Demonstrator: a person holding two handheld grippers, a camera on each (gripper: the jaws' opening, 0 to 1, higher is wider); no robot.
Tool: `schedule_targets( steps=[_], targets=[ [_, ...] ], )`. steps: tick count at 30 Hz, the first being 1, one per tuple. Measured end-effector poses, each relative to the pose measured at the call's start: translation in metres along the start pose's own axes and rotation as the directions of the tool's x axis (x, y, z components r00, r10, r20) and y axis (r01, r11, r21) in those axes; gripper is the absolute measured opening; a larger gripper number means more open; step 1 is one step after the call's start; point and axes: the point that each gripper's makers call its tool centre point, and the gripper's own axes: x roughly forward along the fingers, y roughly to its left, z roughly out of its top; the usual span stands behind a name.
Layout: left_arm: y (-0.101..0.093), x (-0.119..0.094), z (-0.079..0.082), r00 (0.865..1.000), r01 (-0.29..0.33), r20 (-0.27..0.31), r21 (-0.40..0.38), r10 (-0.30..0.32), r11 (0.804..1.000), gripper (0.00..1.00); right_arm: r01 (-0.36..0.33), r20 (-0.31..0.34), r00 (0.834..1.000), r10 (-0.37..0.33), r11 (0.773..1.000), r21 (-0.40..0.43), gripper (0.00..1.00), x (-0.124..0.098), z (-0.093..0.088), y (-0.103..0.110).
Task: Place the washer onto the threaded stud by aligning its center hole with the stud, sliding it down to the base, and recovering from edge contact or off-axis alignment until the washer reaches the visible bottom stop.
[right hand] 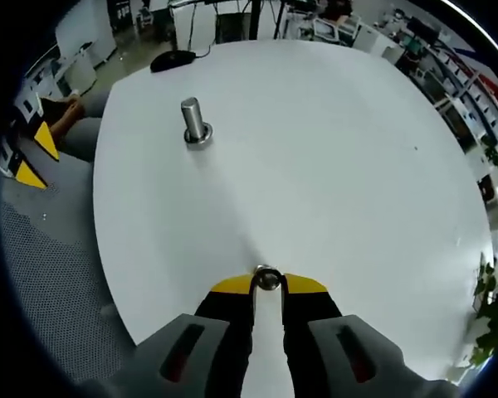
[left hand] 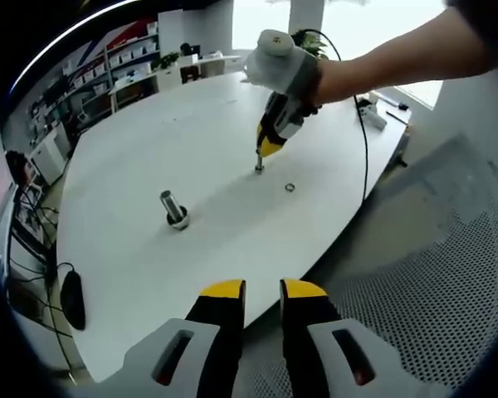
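Observation:
The threaded stud [left hand: 174, 207] stands upright on its round base on the white table [left hand: 149, 149], and it rises at the far left of the right gripper view [right hand: 192, 121]. My right gripper [right hand: 266, 287] is shut on a small round metal washer [right hand: 266, 279] held edge-up between its yellow tips. In the left gripper view a hand holds that right gripper [left hand: 261, 156] tip-down on the table, right of the stud. A second small ring [left hand: 290, 188] lies flat just beside it. My left gripper [left hand: 263, 290] hovers at the table's near edge, open, with nothing between its fingers.
A black mouse [left hand: 73, 298] with its cable lies near the table's left edge. A grey mesh chair [left hand: 448, 282] stands under and right of my left gripper. A white device [left hand: 372, 116] and a black cable sit at the far right of the table. Shelves line the back wall.

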Motion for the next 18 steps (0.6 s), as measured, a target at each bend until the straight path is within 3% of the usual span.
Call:
schedule_targets(
  steps=[18],
  targets=[
    [-0.001, 0.001, -0.001, 1.0, 0.012, -0.005, 0.001, -0.012, 1.0, 0.14, -0.032, -0.101, 0.994, 0.031, 0.999, -0.008, 0.14, 0.027, -0.02, -0.002]
  ],
)
